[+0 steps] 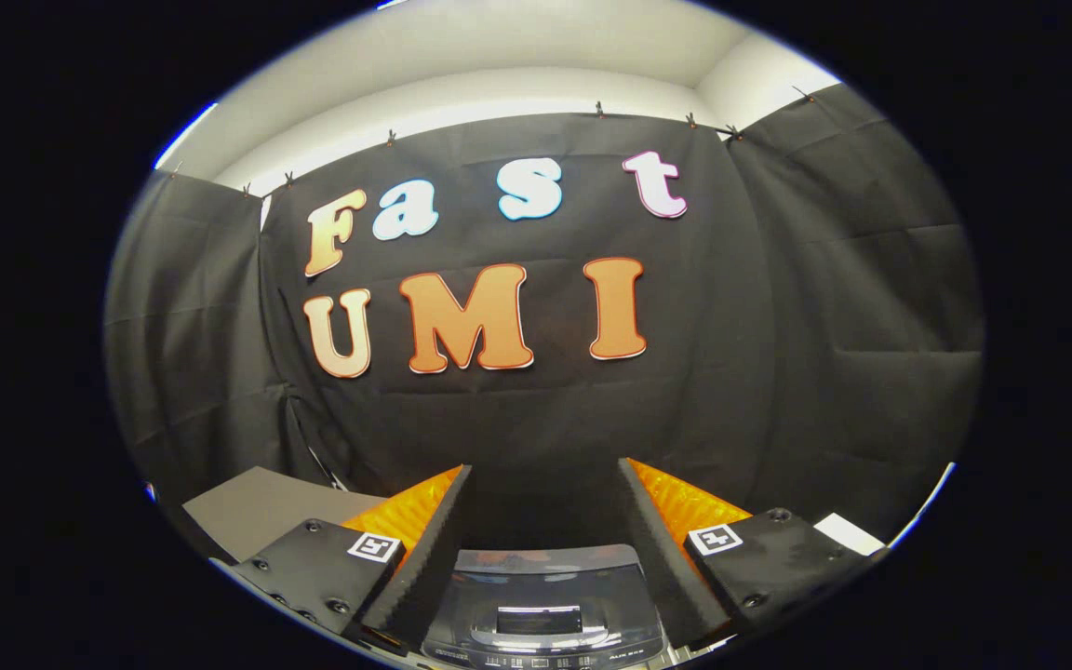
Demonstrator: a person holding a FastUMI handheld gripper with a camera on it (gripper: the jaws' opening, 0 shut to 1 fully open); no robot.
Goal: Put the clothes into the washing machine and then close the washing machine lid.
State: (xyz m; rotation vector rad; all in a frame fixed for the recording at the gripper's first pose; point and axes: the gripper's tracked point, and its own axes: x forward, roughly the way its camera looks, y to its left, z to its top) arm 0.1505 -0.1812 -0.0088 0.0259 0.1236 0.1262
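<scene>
My gripper (545,479) is open, its two fingers spread wide with nothing between them, held high and facing the booth's black cloth wall. Below and between the fingers I see the top of the washing machine (543,605): a dark glossy lid with a small window, lying flat and shut as far as I can tell, and a control strip along its near edge. No clothes are visible.
A grey flat surface (261,507) lies to the left of the left finger, against the cloth wall. A small white patch (848,532) shows to the right of the right finger. The black cloth wall hangs close behind the machine.
</scene>
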